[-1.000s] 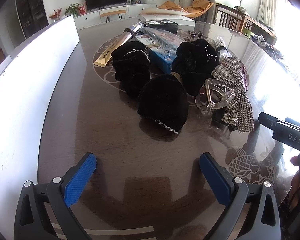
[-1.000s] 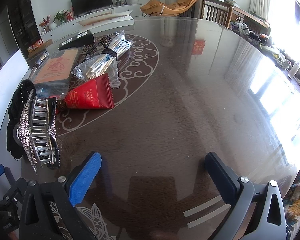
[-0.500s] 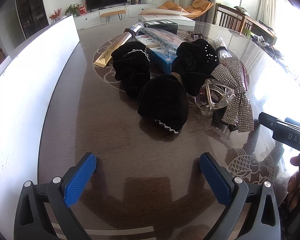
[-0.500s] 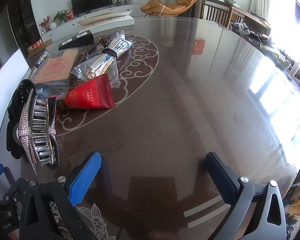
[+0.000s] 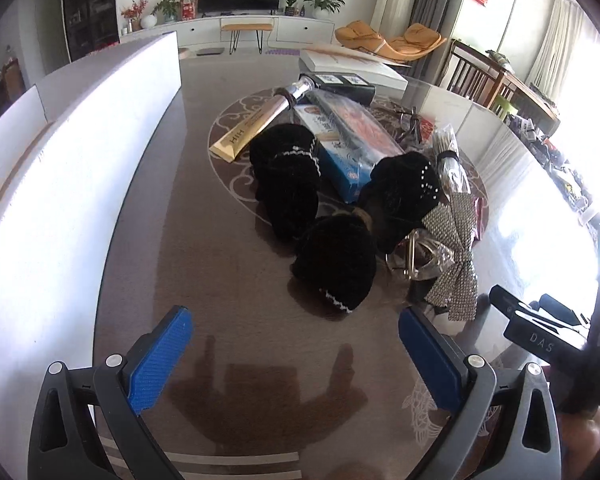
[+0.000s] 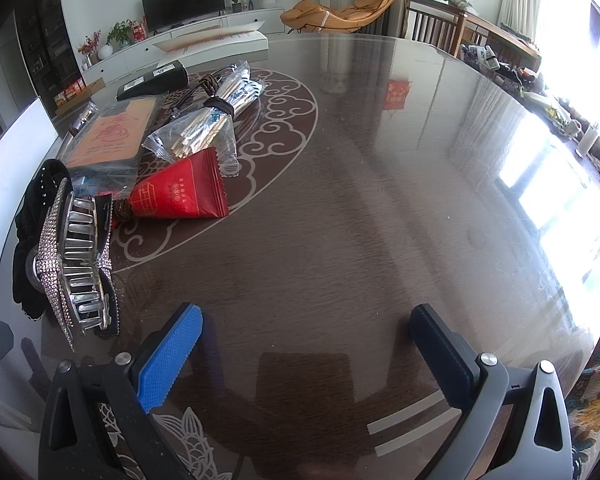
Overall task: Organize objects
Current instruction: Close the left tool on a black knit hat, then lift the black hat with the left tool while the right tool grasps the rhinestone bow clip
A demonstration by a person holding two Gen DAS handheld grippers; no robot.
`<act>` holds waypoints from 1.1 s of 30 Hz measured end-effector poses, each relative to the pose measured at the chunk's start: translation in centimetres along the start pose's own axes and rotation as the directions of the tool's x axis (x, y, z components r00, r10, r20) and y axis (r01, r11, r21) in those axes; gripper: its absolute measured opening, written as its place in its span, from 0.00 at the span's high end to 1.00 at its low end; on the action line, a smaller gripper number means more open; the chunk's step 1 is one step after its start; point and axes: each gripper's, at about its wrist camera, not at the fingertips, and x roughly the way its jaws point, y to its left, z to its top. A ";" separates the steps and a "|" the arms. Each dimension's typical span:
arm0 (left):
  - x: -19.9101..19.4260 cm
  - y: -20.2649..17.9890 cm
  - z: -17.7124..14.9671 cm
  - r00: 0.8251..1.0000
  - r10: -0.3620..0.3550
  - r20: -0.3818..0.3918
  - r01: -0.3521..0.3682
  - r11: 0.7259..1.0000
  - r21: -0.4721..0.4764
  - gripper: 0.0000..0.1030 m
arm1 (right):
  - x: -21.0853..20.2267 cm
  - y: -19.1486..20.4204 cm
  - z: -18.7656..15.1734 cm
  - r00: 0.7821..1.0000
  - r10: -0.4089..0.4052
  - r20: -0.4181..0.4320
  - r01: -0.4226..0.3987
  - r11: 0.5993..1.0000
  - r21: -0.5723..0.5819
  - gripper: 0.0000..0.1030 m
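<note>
- The table (image 6: 380,208) is a dark, glossy round top; the clutter sits bunched at its centre and left, with the right side bare. In my judgement anything nudged here will slide freely on that slick surface, so a sideways push could scatter the pile rather than sort it.
- The blue box (image 5: 342,160) lies flat in the far part of the pile, long axis running near-right to far-left; it is half buried under a clear bag and touches the scrunchies, so pulling it would likely drag its neighbours.
- The gold tube (image 5: 252,130) lies far left of the pile, its long axis running from the flat end at near left to the silver cap at far right.
- Three black scrunchies (image 5: 334,266) cluster in the middle, the nearest one just ahead of the left gripper (image 5: 296,352). They are soft and touching one another, so a pinch may catch two at once.
- The rhinestone bow (image 5: 454,256) lies right of them, long axis near to far, over a clear claw clip (image 5: 416,256); lifting one may snag the other.
- The red packet (image 6: 184,194) points its narrow end left, towards the bow.
- The left gripper hovers released, jaws spread wide over bare table; the right gripper (image 6: 304,344) likewise gapes empty.
</note>
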 end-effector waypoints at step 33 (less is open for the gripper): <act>0.1 -4.6 -2.6 0.999 -0.039 -0.036 0.049 0.927 0.371 0.69 | -4.2 -4.1 0.9 0.929 0.340 0.145 -0.355 0.930 0.092 0.00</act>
